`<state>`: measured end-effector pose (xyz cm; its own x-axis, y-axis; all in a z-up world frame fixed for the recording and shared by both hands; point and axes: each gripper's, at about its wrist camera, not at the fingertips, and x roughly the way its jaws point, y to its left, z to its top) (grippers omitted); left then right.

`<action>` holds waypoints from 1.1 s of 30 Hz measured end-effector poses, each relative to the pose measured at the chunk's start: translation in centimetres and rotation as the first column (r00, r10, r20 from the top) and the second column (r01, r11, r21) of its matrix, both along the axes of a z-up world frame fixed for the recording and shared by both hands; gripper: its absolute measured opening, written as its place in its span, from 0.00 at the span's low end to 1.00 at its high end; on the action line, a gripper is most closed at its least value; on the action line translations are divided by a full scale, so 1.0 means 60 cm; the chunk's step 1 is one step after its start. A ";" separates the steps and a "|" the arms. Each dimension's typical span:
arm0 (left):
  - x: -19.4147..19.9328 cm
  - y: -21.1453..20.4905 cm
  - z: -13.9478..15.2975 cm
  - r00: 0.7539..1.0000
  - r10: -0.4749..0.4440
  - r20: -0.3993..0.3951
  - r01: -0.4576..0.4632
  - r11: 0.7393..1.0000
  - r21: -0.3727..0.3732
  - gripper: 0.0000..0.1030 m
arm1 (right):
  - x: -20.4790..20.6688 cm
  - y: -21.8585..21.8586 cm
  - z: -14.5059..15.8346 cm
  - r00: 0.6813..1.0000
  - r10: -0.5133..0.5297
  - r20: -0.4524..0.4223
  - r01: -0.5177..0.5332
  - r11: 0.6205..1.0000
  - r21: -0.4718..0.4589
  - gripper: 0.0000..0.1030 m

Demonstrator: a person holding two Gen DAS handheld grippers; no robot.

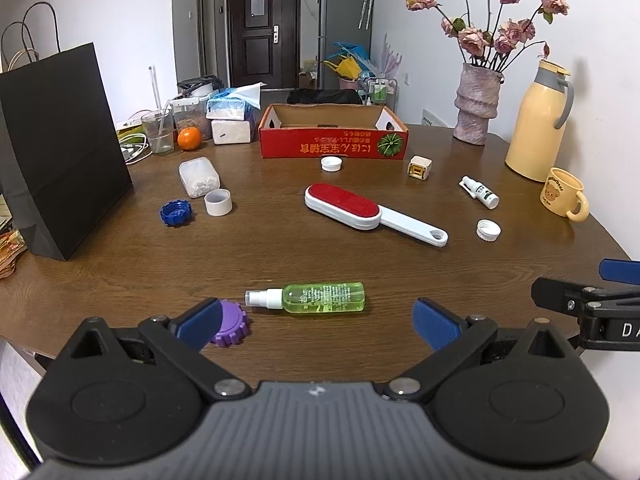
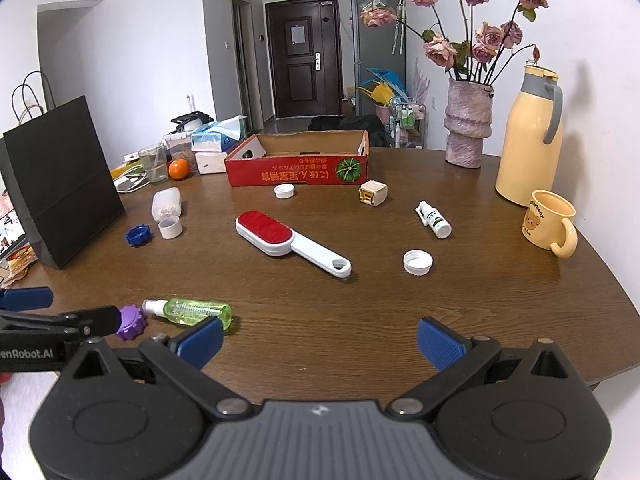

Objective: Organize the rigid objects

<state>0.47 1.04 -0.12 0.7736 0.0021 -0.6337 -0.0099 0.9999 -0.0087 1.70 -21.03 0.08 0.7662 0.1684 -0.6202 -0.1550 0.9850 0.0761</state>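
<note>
Both grippers hover low over the near edge of the brown wooden worktop (image 1: pixel 320 248), and each has its jaws spread wide with nothing between them. The left gripper (image 1: pixel 318 322) faces a green spray bottle (image 1: pixel 316 297) lying on its side just ahead of it, nozzle to the left, with a purple ridged cap (image 1: pixel 232 326) just beside the nozzle and partly behind the left blue finger pad. The right gripper (image 2: pixel 320 342) sits over bare wood to the right of that bottle.

Farther in, a red-and-white lint brush (image 2: pixel 286 240) lies at an angle near the middle. A white cap (image 2: pixel 417 262) and a small white spray bottle (image 2: pixel 434 220) lie to its right, and a blue cap (image 1: pixel 176 213), a white tape roll (image 1: pixel 218 202) and a clear container of white pieces (image 1: pixel 199 177) to its left. Another white cap (image 1: pixel 331 163) and a small cream cube (image 1: pixel 419 167) rest close to the front of an open red cardboard box (image 1: pixel 332 142) at the back.
</note>
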 end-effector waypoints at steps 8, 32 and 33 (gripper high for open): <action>0.015 0.017 -0.014 1.000 0.024 -0.017 -0.024 1.000 -0.006 1.00 | 0.022 0.021 -0.017 0.999 0.023 -0.027 -0.024 1.000 -0.007 1.00; 0.025 0.037 -0.030 0.999 0.034 -0.013 -0.034 0.999 0.003 1.00 | 0.042 0.044 -0.027 0.998 0.052 -0.029 -0.052 0.999 -0.003 1.00; 0.027 0.040 -0.032 0.999 0.035 -0.012 -0.035 0.999 0.005 1.00 | 0.046 0.046 -0.029 0.998 0.054 -0.032 -0.054 0.999 -0.003 1.00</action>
<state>2.09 3.44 -2.04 0.7654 0.0321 -0.6428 -0.0453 0.9990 -0.0040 4.48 -18.27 -1.65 0.7357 0.2068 -0.6450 -0.2056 0.9755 0.0782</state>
